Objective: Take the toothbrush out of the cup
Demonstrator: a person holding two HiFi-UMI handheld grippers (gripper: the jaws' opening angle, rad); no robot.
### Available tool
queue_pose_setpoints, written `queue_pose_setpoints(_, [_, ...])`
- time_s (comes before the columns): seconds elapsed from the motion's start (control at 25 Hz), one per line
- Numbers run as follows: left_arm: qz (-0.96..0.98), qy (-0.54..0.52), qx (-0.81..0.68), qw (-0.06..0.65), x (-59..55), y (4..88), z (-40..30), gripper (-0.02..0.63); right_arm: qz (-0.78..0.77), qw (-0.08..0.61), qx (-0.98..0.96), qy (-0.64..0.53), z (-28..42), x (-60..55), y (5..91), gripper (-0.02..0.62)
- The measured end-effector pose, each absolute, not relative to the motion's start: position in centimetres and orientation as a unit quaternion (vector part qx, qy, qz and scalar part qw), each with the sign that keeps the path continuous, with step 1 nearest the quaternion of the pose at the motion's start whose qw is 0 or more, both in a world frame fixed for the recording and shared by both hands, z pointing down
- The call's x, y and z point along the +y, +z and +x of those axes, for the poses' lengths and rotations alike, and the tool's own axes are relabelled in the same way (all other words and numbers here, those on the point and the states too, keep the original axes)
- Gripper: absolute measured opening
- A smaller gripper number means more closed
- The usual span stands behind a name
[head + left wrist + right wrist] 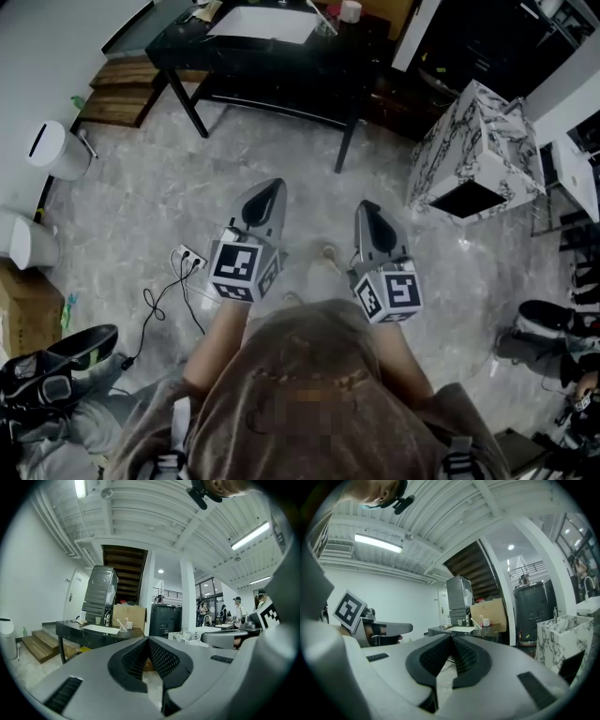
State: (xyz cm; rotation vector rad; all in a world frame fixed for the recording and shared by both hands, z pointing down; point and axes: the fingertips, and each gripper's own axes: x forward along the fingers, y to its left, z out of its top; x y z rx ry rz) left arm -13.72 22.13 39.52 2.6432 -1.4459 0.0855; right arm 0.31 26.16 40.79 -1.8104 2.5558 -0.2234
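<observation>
The person's head (309, 342) fills the bottom of the head view, bare forearms reaching forward from it. At the far left two white cylindrical bins (56, 150) stand against the wall, and a white power strip (190, 256) with a black cord lies on the grey marbled floor (141, 206). Just right of the strip, the grey left gripper (272, 186) is held over the floor with its fingers pressed together on nothing; its own view shows the ribbed black pads (138, 658) meeting at the tip. Beside it, apart from it, the grey right gripper (367, 208) points the same way, its pads (464, 657) likewise closed against each other with nothing between. Further right sits a white box with black marble veining (478, 150), tilted on the floor. The white toothbrush (315, 11) leans in a clear cup (324, 25) on the black table (183, 45) well ahead of both grippers, next to a white mat (258, 23) and a small white cup (350, 11).
</observation>
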Motion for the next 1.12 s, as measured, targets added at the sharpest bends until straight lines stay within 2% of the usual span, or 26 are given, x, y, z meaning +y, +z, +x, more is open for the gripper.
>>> queue_pose_setpoints(0.6, [0.881,0.022,-0.469,0.065,17.2,40.5,-12.0,-0.003,-0.583,0.008,0.809,-0.069,1.1,20.6,41.5,0.005])
queue_pose_setpoints(1.12, [0.885,0.033,-0.460,0.069,6.8,41.5,-9.2,-0.003,-0.575,0.009,0.815,-0.079,4.0,9.2,42.4,0.005])
